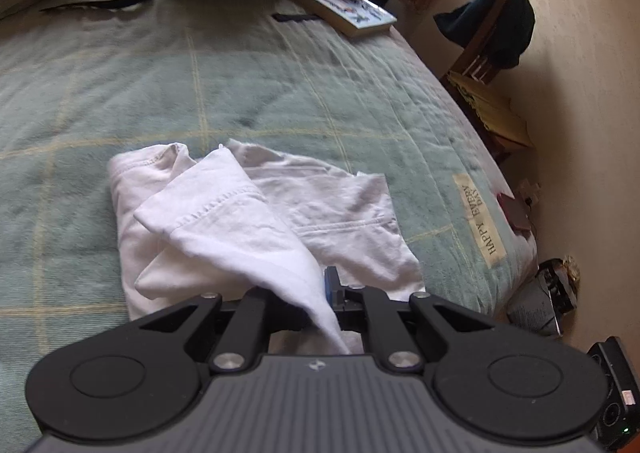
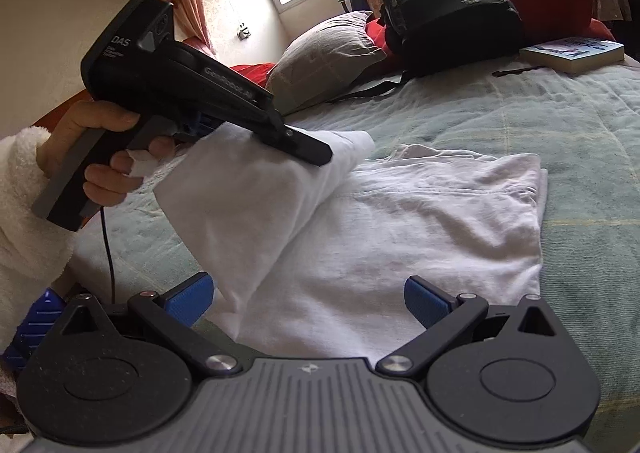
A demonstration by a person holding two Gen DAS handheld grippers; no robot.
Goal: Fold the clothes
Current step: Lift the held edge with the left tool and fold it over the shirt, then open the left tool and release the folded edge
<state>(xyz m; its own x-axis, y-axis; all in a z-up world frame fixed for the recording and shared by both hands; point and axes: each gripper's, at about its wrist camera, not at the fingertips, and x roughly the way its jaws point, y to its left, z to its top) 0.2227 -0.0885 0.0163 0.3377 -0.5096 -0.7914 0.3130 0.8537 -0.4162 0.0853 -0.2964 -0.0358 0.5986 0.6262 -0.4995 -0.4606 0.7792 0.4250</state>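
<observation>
White cotton pinched in the closed jaws of the left gripper (image 1: 316, 293), a lifted flap of the white garment (image 2: 400, 229), right gripper (image 2: 308, 299) spread wide and empty just near it, garment mid-bed on green blanket (image 1: 200, 85), black backpack (image 2: 448, 9) far behind.

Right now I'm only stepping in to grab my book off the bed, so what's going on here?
A person is folding a white garment on the green blanket. The left gripper has its jaws shut on a raised flap of the cloth, lifting it over the rest. The right gripper hovers at the near edge, jaws open and empty. Your book lies untouched at the far end, near the black backpack.
</observation>
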